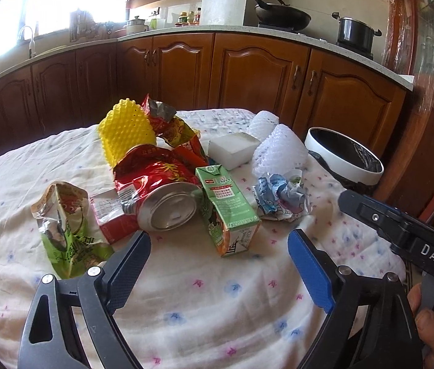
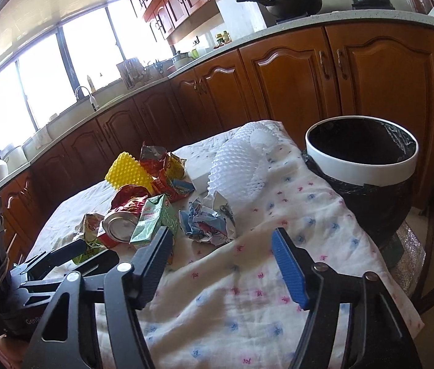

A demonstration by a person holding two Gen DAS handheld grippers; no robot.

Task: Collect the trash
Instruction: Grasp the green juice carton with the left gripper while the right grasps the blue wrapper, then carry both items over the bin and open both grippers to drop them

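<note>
Crumpled paper [image 2: 207, 220] lies just ahead of the right gripper [image 2: 221, 247], whose jaws gape empty; the left gripper [image 1: 220, 253], likewise released, faces the green carton [image 1: 227, 212]. Closing low could pinch the loose cloth [image 1: 204, 307] and drag the desk's trash away from the bin [image 2: 361, 156].

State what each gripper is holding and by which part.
Nothing is held. The left gripper and right gripper are both open above the tablecloth.
</note>
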